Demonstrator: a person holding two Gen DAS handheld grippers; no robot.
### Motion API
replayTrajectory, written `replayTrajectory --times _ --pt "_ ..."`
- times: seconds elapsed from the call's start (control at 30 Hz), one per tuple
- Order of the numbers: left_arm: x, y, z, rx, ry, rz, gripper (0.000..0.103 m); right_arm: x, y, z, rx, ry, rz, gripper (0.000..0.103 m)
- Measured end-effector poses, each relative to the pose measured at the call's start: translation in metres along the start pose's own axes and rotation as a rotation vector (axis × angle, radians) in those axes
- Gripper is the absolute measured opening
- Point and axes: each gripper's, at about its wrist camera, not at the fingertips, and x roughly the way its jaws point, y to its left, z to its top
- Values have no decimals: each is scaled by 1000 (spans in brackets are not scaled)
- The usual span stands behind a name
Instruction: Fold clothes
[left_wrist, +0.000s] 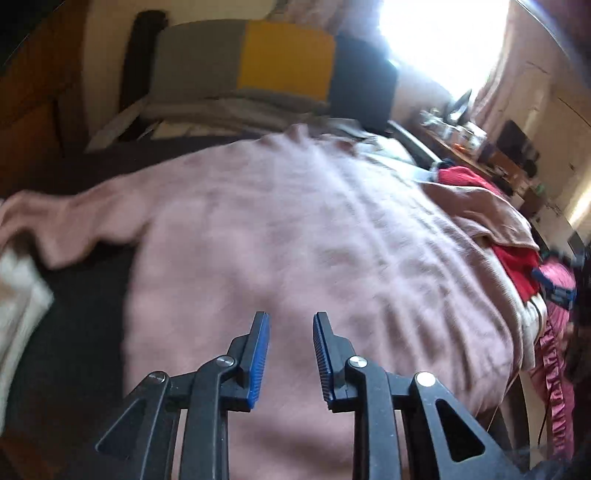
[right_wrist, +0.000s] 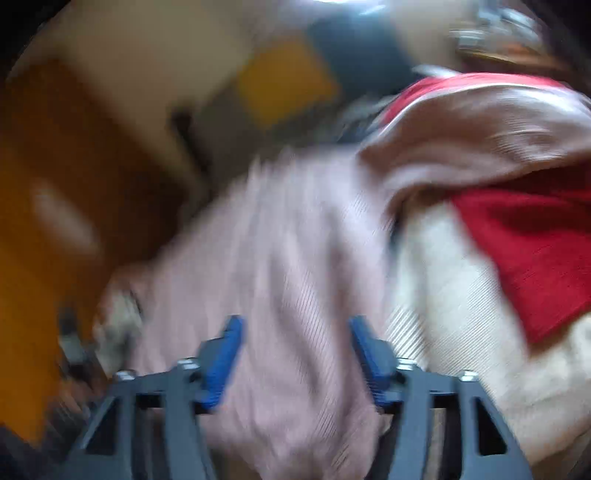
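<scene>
Grippers, left (left_wrist: 291, 320) and right (right_wrist: 295, 325), gape above pink sweater (left_wrist: 295, 229)

yellow-grey cushion (left_wrist: 258, 62) at bedhead | bright window (left_wrist: 443, 37) | cluttered desk (left_wrist: 472, 147)

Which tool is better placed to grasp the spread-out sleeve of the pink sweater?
Probably left: the left tool is open over the pink sweater, whose sleeve lies on its side. The right tool faces the clothes pile.
</scene>
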Motion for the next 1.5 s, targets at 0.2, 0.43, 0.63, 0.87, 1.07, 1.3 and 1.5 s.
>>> replayTrajectory --times 0.2,0.43,0.63,0.87,1.07,1.3,1.5 --pt "57 -66 26 132 59 -53 26 -69 -115 68 347 -361 -91 73" --pt "84 -111 27 202 117 -95 27 -94 -216 99 632 -579 -123 53" --pt "109 -117 24 183 180 -109 29 -86 -250 90 728 -616 -93 53" --pt "115 -103 23 55 170 -185 30 -87 -223 111 558 -515 -261 8" --pt "111 -108 44 -74 181 -342 31 -45 -122 132 234 -375 -181 8" --pt "126 -162 89 -108 216 -616 45 51 -55 81 121 -147 -82 8" --pt "172 -186 102 -258 324 -743 50 82 -53 60 55 -78 -114 9"
